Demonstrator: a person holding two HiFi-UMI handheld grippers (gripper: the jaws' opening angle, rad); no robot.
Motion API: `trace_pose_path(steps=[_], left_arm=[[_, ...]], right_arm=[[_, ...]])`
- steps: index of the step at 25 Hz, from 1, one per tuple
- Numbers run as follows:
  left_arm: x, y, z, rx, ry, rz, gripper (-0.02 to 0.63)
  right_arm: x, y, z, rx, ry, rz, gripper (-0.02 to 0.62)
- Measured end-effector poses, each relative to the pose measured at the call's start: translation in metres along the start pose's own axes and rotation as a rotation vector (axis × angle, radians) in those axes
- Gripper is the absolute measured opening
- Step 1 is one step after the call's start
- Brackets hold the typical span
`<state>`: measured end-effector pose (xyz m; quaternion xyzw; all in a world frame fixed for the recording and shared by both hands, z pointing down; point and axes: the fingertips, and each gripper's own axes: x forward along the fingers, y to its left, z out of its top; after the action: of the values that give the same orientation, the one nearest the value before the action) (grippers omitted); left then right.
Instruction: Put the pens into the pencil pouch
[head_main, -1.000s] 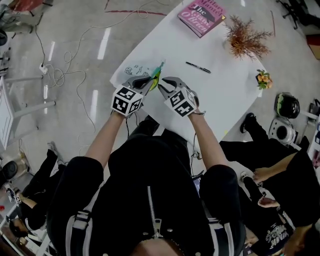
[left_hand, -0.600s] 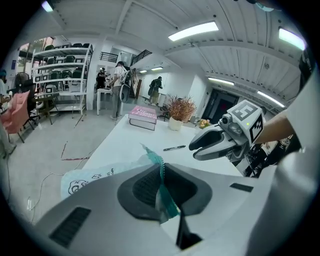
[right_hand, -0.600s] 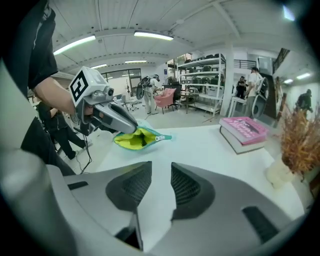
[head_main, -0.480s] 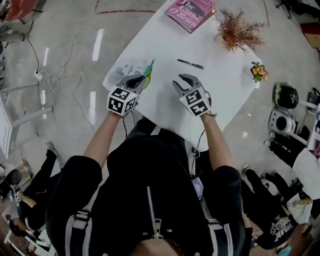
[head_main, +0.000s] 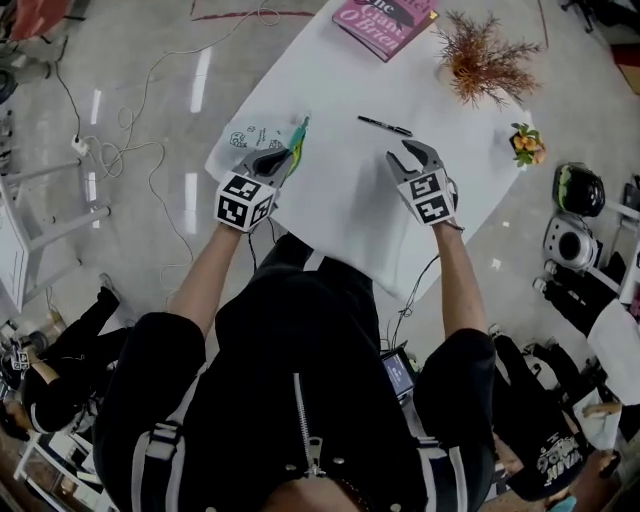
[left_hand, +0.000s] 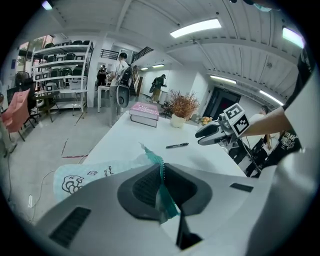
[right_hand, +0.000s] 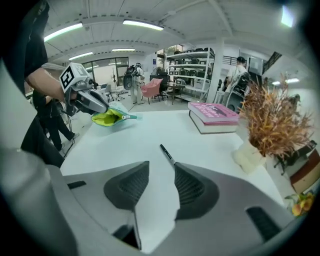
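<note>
A pale mint pencil pouch (head_main: 262, 140) with doodles and a teal zip edge lies at the white table's left corner. My left gripper (head_main: 276, 158) is shut on its teal rim (left_hand: 161, 172), holding the yellow-green mouth (right_hand: 107, 118) up. A black pen (head_main: 385, 126) lies on the table beyond my right gripper (head_main: 412, 155); in the right gripper view the pen (right_hand: 167, 154) runs just ahead of the jaws. The right gripper's jaws have just been opening and stand apart with nothing between them. From the left gripper view the pen (left_hand: 177, 145) and the right gripper (left_hand: 207, 134) are visible at right.
A pink book (head_main: 384, 20) lies at the table's far end. A dried plant in a pot (head_main: 483, 62) and a small flower pot (head_main: 526, 146) stand along the right edge. Cables run over the floor at left. People sit at the right and lower left.
My right gripper has left the pouch and travelled right across the table toward the black pen, its jaws spreading. The left gripper stays on the pouch's rim.
</note>
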<state>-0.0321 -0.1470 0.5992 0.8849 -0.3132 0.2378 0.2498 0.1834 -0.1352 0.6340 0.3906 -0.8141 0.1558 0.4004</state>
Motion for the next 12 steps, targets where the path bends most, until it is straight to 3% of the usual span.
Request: trace_pose_path(steps=[12], left_arm=[[-0.002,0.008,-0.008,-0.017,0.014,0.02,0.044]], right_arm=[[0.03,-0.044,-0.034,-0.023,0.127,0.004,0.173]])
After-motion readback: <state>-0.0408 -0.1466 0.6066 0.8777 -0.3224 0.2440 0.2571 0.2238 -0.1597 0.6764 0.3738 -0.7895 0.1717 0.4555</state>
